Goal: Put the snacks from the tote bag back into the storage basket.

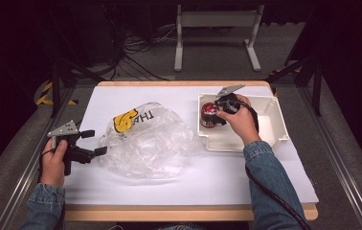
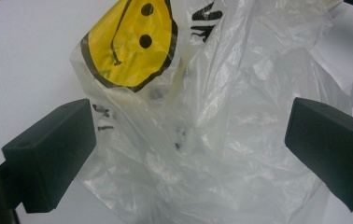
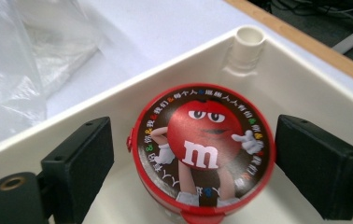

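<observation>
A crumpled clear plastic bag (image 1: 145, 139) with a yellow smiley face (image 2: 130, 44) lies in the middle of the white table. My left gripper (image 1: 94, 142) is open at the bag's left edge, its jaws on either side of the plastic (image 2: 202, 140) without pressing it. A round red candy tub (image 1: 210, 115) with a cartoon lid (image 3: 205, 149) stands in the left end of a white bin (image 1: 275, 127). My right gripper (image 3: 193, 168) is open around the tub, with a gap on each side.
The white bin sits at the table's right, with a round post (image 3: 249, 44) in its corner. The table's wooden edge (image 1: 184, 213) runs along the front. A white metal frame (image 1: 215, 36) and cables lie on the floor beyond.
</observation>
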Action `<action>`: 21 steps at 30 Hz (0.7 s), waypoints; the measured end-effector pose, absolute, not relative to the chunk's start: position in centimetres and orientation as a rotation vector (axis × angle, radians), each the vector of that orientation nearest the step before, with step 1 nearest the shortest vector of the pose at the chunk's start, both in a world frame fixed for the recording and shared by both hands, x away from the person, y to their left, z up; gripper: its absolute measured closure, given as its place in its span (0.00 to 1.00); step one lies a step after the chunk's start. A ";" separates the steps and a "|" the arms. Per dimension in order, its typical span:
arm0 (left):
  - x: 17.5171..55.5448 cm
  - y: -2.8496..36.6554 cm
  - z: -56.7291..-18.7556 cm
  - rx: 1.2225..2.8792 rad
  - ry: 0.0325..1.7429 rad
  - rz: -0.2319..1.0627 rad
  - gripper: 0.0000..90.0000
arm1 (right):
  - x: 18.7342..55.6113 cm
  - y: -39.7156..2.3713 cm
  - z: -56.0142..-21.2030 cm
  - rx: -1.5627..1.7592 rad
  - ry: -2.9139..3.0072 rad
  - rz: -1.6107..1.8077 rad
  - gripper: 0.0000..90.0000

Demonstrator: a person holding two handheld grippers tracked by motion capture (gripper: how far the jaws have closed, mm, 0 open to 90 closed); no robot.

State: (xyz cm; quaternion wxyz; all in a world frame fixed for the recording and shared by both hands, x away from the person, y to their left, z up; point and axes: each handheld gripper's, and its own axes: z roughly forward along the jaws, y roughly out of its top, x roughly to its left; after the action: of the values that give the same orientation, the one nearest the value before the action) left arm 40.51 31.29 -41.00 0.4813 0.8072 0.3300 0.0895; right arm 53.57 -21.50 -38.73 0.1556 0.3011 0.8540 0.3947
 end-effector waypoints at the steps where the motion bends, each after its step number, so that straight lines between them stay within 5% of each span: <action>1: 40.5 31.3 -41.1 1.974 0.799 0.220 0.03 | 53.4 -21.6 -38.4 0.861 2.439 1.141 0.13; 21: 39.2 30.5 -40.9 1.997 0.776 0.216 0.03 | 46.1 -25.4 -33.7 0.757 2.404 1.251 0.13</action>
State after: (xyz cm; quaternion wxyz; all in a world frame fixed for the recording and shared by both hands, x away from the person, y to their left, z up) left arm 39.17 30.52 -40.94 0.4741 0.8166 0.3173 0.0883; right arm 46.10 -25.35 -33.70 0.1633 0.2655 0.8429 0.4386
